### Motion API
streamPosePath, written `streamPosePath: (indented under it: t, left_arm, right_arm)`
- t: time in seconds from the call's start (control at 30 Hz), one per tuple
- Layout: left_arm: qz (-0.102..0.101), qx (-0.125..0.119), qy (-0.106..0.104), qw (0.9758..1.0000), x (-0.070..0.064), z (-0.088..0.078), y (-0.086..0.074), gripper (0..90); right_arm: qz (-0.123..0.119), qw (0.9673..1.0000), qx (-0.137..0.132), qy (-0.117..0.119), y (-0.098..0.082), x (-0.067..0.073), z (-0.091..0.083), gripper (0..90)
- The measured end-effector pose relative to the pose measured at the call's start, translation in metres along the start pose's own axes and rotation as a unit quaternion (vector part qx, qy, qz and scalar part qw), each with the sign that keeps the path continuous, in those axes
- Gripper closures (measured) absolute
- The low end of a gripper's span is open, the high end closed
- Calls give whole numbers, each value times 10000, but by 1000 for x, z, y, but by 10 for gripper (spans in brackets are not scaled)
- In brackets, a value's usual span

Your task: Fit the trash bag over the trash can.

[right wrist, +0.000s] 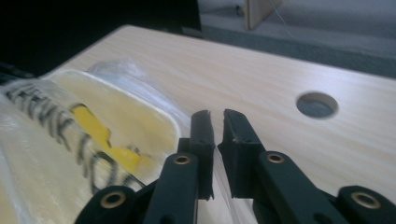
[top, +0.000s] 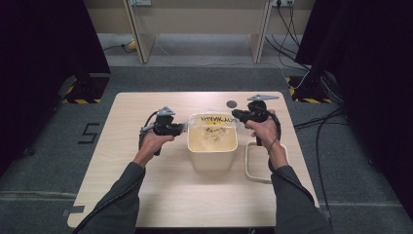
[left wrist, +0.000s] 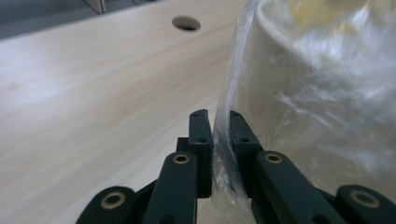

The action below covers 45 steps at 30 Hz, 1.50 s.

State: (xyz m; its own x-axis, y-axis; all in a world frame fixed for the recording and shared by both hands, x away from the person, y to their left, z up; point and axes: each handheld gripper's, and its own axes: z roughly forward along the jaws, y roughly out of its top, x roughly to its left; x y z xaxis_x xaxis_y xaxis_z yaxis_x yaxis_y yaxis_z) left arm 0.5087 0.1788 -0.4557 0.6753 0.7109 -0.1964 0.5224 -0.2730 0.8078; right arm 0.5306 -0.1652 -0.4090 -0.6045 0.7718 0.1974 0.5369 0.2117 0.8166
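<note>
While the left gripper [left wrist: 214, 122] is clamped on a fold of the clear plastic bag [left wrist: 322, 93] beside the bin's left wall, the right gripper [right wrist: 215, 122] is held at the far right corner of the rim with its jaws nearly together; whether film is pinched between them cannot be told. A cream plastic bin [top: 212, 158] is seen near the middle of the wooden table [top: 146, 195], with the bag draped inside it and over its rim. The bag is judged to be in the course of being fitted as a liner. Next, the film would need to be drawn outward and down over the rim, evenly on both sides. Black lettering and a yellow mark [right wrist: 105, 135] are printed on the bag; "THANK YOU" is the likely reading.
</note>
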Motion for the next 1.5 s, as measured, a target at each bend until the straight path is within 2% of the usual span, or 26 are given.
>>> streamPosePath:
  t: [0.03, 0.07, 0.2, 0.27, 0.3, 0.33, 0.43, 0.5, 0.53, 0.63, 0.7, 0.83, 0.9, 1.03, 1.13, 1.23, 1.33, 1.4, 1.5]
  left_arm:
    - [-64, -30, -17, 10000, 1, 1, -1, 821]
    - [-70, -53, -40, 10000, 0, 1, -2, 819]
    - [154, 51, -113, 9998, -4, -1, -3, 805]
    - [162, 24, -86, 9998, -3, -6, -4, 749]
    - [117, -20, -38, 9999, -2, -9, -5, 659]
    - [61, -85, -20, 9999, -1, -13, -5, 621]
    - [6, -308, 156, 9994, 0, -27, -2, 505]
    - [-213, -498, 222, 9983, 1, -38, 2, 405]
    - [-319, -625, 221, 9973, 2, -43, 4, 376]
    - [-377, -856, 192, 9954, 0, -57, 10, 343]
    - [-418, -968, 68, 9944, -3, -65, 12, 324]
    - [-365, -1098, -138, 9932, -14, -74, 15, 315]
    - [-324, -1122, -222, 9929, -18, -72, 18, 316]
    - [-286, -1134, -305, 9927, -22, -64, 22, 316]
    - [-292, -1142, -419, 9921, -26, -63, 23, 317]
    - [-219, -1129, -433, 9924, -30, -62, 25, 324]
    - [-308, -1081, -507, 9924, -32, -57, 26, 338]
    - [-212, -1062, -573, 9925, -35, -52, 25, 392]
    - [-9, -1044, -608, 9927, -39, -49, 20, 603]
  right_arm:
    - [13, 9999, 97, -88, -3, -2, 0, 786]
    - [52, 9999, 92, -72, -5, -4, 1, 786]
    - [76, 9999, 92, 17, -15, -4, -1, 767]
    - [41, 10000, 68, -53, -18, -4, -6, 736]
    - [9, 9998, 36, -203, -18, -3, -10, 678]
    - [20, 9995, -51, -323, -17, -2, -15, 658]
    - [41, 9988, -382, -288, -11, 1, -32, 576]
    - [-11, 9979, -597, -238, -5, 7, -44, 536]
    - [-48, 9977, -662, -139, -3, 11, -48, 516]
    - [-234, 9977, -626, -61, -3, 24, -57, 473]
    - [-367, 9979, -542, -15, -6, 30, -61, 451]
    - [-335, 9971, -672, 95, -8, 37, -70, 424]
    - [-334, 9963, -772, 193, -6, 40, -73, 419]
    - [-342, 9955, -874, 150, 6, 42, -72, 381]
    - [-426, 9961, -772, 97, 18, 42, -68, 360]
    - [-367, 9975, -609, -7, 27, 42, -62, 354]
    - [-333, 9976, -606, 30, 31, 43, -56, 373]
    - [-344, 9977, -577, -22, 32, 44, -52, 370]
    - [-255, 9981, -549, -70, 34, 45, -48, 339]
